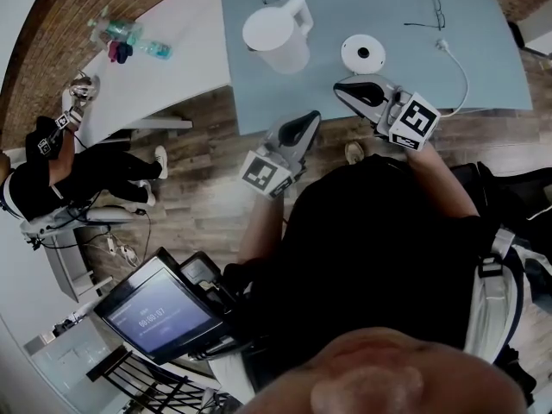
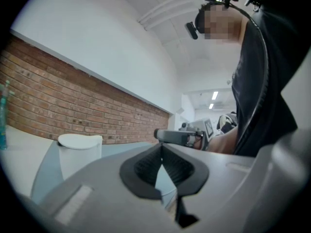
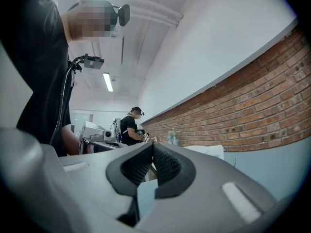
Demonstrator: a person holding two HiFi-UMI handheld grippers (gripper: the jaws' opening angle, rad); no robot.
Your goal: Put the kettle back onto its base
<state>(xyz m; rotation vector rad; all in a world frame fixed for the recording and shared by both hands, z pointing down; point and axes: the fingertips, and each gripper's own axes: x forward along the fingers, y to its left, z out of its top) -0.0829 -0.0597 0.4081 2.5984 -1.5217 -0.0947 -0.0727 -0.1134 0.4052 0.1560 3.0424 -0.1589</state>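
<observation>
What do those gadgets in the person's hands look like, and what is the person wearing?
The left gripper and right gripper each have a smooth pale grey shell with two black ribbed pads. Behind each sits a cube with black-and-white square markers. The person wears a black top, forearms bare.

Left tool [image 2: 161, 146], tips seemingly together, empty; white kettle [image 2: 77, 154] stands leftward.
</observation>
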